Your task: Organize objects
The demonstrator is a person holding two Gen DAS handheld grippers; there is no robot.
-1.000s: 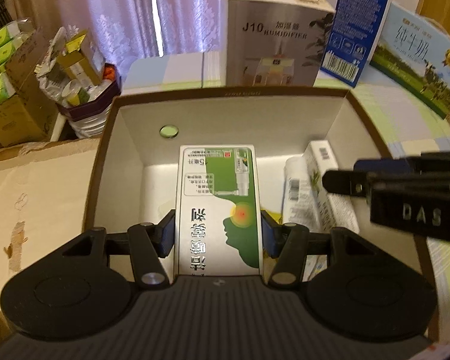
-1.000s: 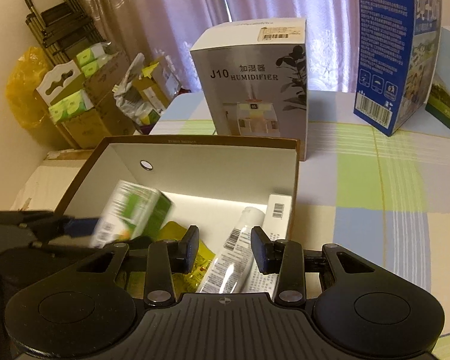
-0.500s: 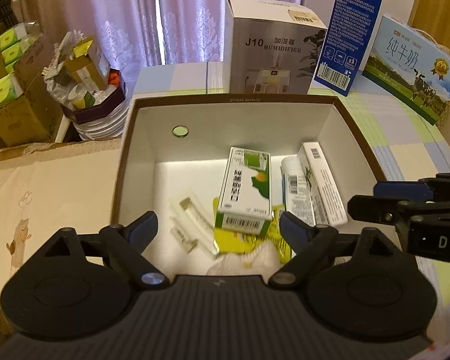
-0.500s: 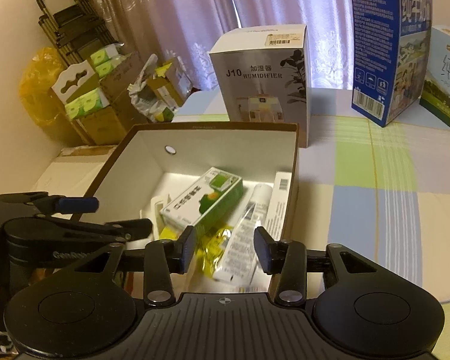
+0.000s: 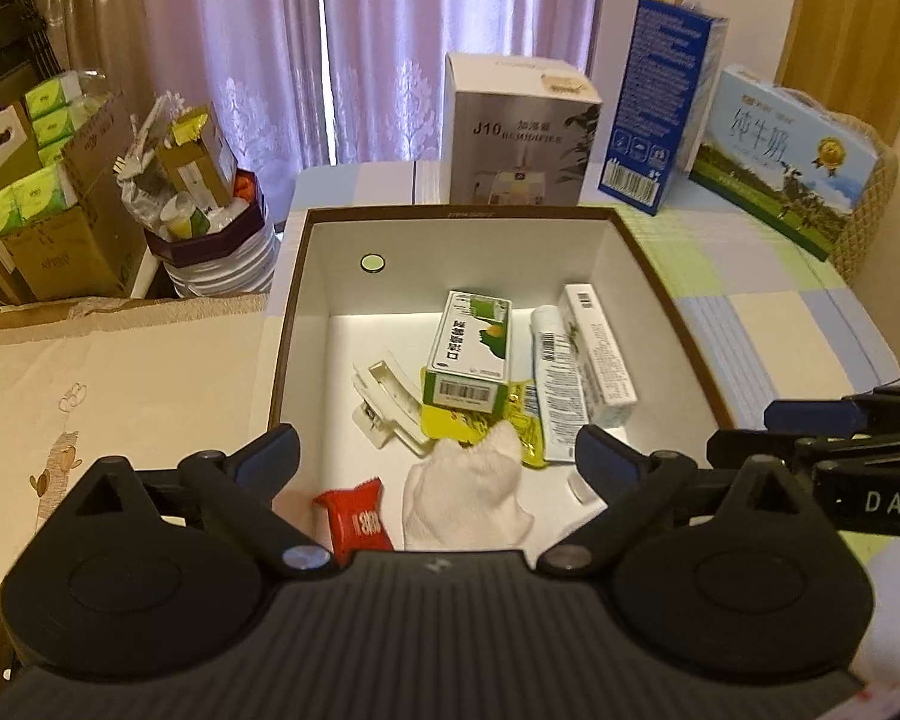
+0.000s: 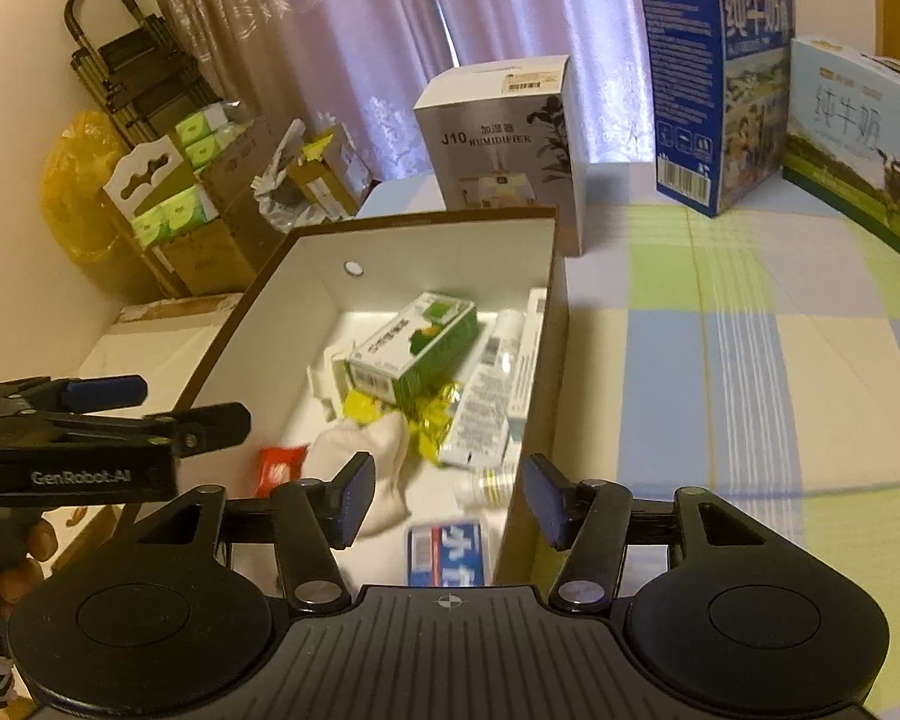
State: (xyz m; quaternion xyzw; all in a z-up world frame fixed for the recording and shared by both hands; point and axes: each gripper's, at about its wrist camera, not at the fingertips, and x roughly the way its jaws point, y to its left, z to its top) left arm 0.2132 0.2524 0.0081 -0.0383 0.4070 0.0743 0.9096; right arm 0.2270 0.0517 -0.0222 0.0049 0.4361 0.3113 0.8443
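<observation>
An open brown box with white walls (image 5: 330, 276) (image 6: 306, 276) holds a green and white carton (image 5: 471, 348) (image 6: 414, 345), a white tube (image 5: 555, 384), a slim white carton (image 5: 597, 348), a white clip (image 5: 387, 399), a yellow packet (image 5: 480, 423), a white sock (image 5: 468, 495) (image 6: 366, 450) and a red packet (image 5: 357, 519). My left gripper (image 5: 438, 459) is open and empty above the box's near edge. My right gripper (image 6: 447, 495) is open and empty over the box's near right corner, above a blue and white pack (image 6: 447, 552).
A white humidifier box (image 5: 519, 132), a tall blue carton (image 5: 660, 102) and a milk gift box (image 5: 792, 156) stand behind the box on the checked cloth (image 6: 720, 360). Cardboard boxes and a full bin (image 5: 204, 210) stand at the left.
My left gripper opened and let the green and white carton drop into the box, then pulled up and back. My right gripper drew back a little and has opened wider.
</observation>
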